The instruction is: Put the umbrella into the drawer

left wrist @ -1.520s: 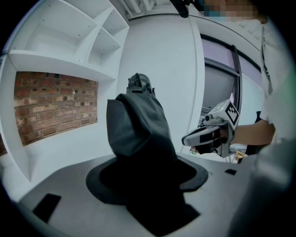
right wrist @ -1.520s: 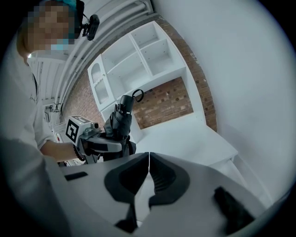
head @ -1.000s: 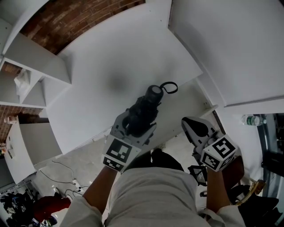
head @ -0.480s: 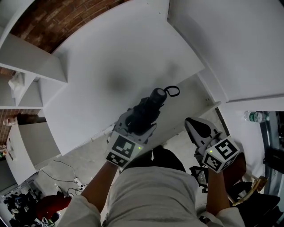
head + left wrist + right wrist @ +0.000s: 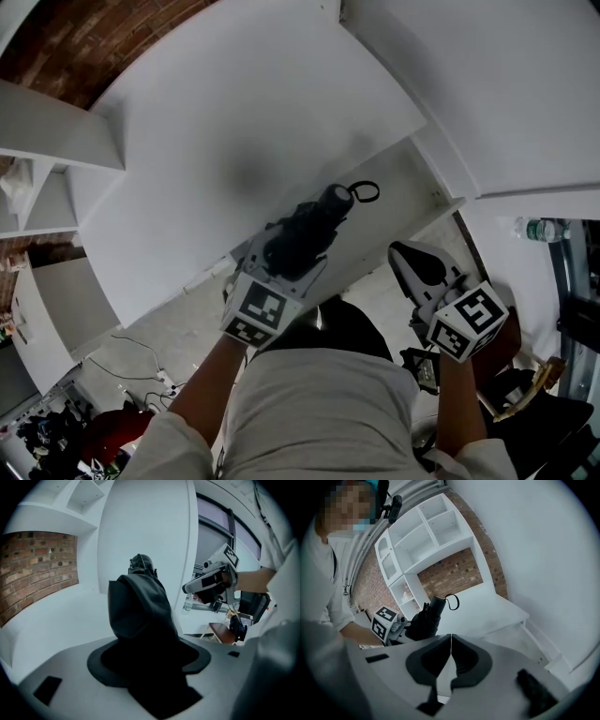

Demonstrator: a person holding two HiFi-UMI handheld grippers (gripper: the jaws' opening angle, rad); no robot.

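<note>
Your left gripper [image 5: 286, 262] pinches the umbrella [image 5: 302, 236] between widely parted jaws, and its dark pads press into the bundle from both sides. The umbrella is folded short, a stubby roll of matte black fabric with soft creases. It ends in a rounded, smooth cylindrical handle with a thin cord strap [image 5: 366, 192] looped off the tip. In your left gripper view the fabric [image 5: 138, 606] bulges up out of the jaws and fills the gap between them.

You hold it in the air over the edge of a flat, smooth white panel [image 5: 234, 131], handle end pointing away from you. Just past that edge runs a lower, narrow white ledge [image 5: 398, 211]; whether it belongs to the drawer cannot be told.

Your right gripper [image 5: 414, 264] holds nothing, and its curved black pads [image 5: 464, 660] are pressed together, meeting along a thin line. A rough brick wall [image 5: 454, 573] and a boxy white shelf unit [image 5: 417, 536] stand behind.
</note>
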